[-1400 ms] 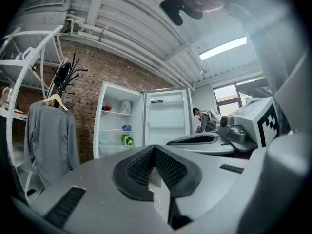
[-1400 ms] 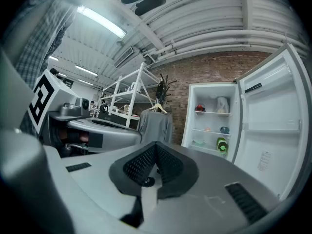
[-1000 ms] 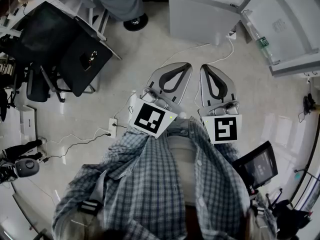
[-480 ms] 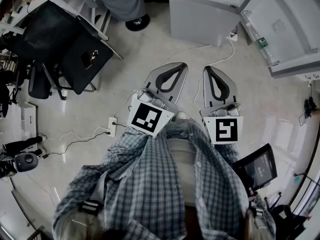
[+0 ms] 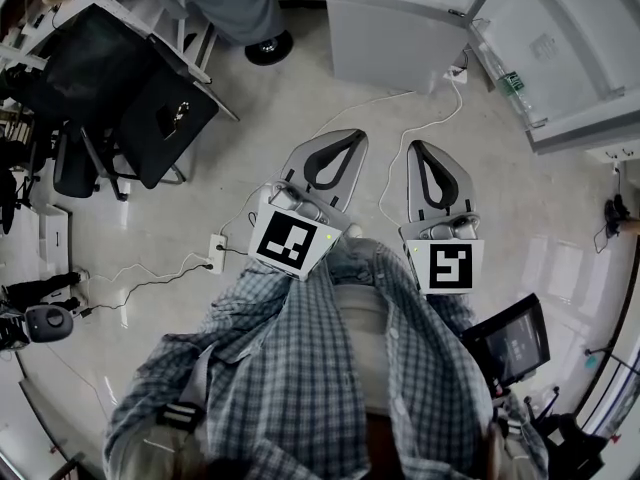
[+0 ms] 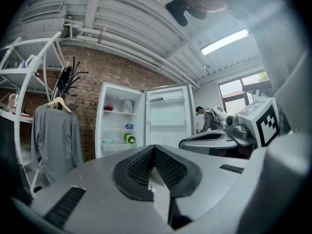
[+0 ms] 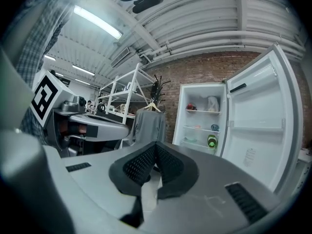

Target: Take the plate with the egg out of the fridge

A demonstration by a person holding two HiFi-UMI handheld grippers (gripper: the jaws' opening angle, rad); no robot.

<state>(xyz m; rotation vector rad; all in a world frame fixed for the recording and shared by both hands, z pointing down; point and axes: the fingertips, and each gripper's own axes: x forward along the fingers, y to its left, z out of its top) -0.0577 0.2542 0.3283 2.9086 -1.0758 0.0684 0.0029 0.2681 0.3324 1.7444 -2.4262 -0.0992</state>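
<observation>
My left gripper (image 6: pixel 154 149) and right gripper (image 7: pixel 156 145): both closed, nothing between. Ribbed black pads (image 6: pixel 139 167) meet tip to tip. Smooth grey shells, black-and-white marker cubes (image 5: pixel 292 244).

White fridge (image 7: pixel 202 118) ahead, door (image 7: pixel 258 126) swung wide, brick wall (image 7: pixel 195 72) behind.

Shelves: green bottle (image 7: pixel 212 141); pale flat dish (image 7: pixel 190 140) near it, same shelf. Egg too small for me to confirm.

Door sticker (image 7: pixel 249 156) unreadable.

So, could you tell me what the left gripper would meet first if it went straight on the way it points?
Probably the open fridge, about where its door hinges; nothing shows in between, only floor. The left gripper is shut and empty. Depth is unclear.
</observation>
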